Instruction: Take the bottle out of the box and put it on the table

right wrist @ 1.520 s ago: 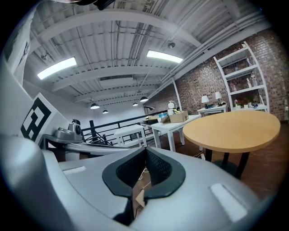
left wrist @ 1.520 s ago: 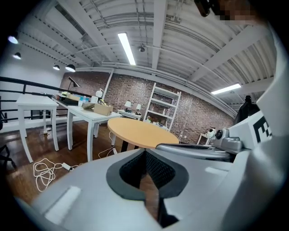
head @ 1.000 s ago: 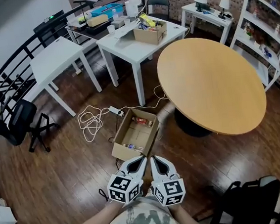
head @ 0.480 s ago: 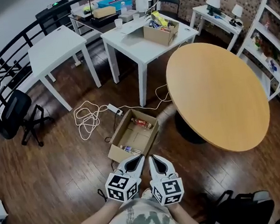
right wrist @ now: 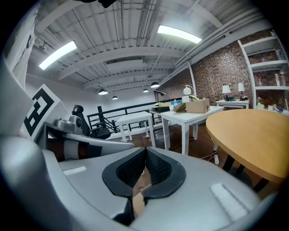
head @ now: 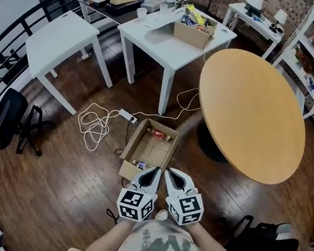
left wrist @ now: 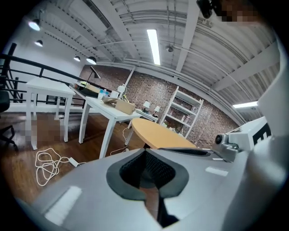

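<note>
Box (head: 148, 150): open cardboard, set on the floor (head: 67, 176) between the white table (head: 165, 40) and the grippers, its flaps spread.
Bottle (head: 140, 164): seen lying inside the box, at the near corner; not yet lifted.
Red item (head: 158, 134): laid at the box's far end.
Left gripper (head: 154, 174): jaws pressed together, nothing held between them; tips poised over the box's near edge.
Right gripper (head: 170, 174): jaws closed as well, nothing gripped; carried just beside the left one, tips nearly side by side.
Round table (head: 255, 106): placed right of the box, top bare.
Cable (head: 93, 126): coiled on the floor, left of the box.
</note>
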### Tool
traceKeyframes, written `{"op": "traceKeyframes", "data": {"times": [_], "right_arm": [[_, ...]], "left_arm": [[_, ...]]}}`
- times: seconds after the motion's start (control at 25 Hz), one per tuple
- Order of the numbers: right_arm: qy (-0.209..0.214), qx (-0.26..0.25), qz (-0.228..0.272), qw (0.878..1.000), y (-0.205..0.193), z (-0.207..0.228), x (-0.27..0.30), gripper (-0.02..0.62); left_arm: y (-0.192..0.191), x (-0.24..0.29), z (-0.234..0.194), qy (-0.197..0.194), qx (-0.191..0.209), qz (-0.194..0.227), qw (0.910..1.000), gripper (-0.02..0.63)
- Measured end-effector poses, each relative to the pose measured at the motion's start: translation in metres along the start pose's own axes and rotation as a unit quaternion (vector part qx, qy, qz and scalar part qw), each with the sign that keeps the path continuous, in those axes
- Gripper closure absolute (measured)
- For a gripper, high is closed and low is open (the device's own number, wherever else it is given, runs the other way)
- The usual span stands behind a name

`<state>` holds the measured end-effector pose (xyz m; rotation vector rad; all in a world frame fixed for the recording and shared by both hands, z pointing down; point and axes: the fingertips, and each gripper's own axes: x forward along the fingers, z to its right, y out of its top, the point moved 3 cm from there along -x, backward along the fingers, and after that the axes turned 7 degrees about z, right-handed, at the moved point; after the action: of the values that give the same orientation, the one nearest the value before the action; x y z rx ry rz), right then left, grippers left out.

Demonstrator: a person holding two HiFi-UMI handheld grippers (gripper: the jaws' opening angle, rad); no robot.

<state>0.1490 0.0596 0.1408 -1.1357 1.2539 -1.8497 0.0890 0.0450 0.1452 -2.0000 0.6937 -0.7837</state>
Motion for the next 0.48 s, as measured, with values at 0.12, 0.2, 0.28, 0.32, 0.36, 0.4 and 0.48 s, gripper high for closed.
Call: {"op": "traceKeyframes", "data": {"times": [0.12, 0.2, 0.28, 0.32, 0.36, 0.4, 0.48], "right_arm": [[0.002, -0.005, -0.018, 1.000, -0.001, -0.001, 0.026, 0.597], [0.006, -0.009, -0.029, 1.000, -0.004, -0.002, 0.043, 0.597], [0.018, -0.018, -0.041, 0.999, -0.011, -0.004, 0.059, 0.597], [0.026, -0.023, -0.049, 0.998, -0.015, -0.006, 0.068, 0.597], [0.036, -0.029, -0.057, 0.997, -0.020, -0.008, 0.076, 0.597], [0.046, -0.034, -0.066, 0.996, -0.025, -0.010, 0.083, 0.597], [0.065, -0.041, -0.086, 0.993, -0.036, -0.015, 0.097, 0.597]], "left_arm": [[0.004, 0.007, -0.025, 0.005, -0.010, -0.003, 0.9999, 0.609], [0.005, 0.012, -0.043, 0.009, -0.016, -0.005, 0.9998, 0.608], [0.005, 0.015, -0.061, 0.016, -0.025, -0.006, 0.9995, 0.609], [0.004, 0.017, -0.070, 0.020, -0.031, -0.006, 0.9993, 0.609], [0.003, 0.018, -0.079, 0.023, -0.037, -0.005, 0.9990, 0.609], [0.001, 0.019, -0.087, 0.027, -0.043, -0.006, 0.9987, 0.608], [-0.008, 0.020, -0.104, 0.037, -0.056, -0.008, 0.9977, 0.609]]}}
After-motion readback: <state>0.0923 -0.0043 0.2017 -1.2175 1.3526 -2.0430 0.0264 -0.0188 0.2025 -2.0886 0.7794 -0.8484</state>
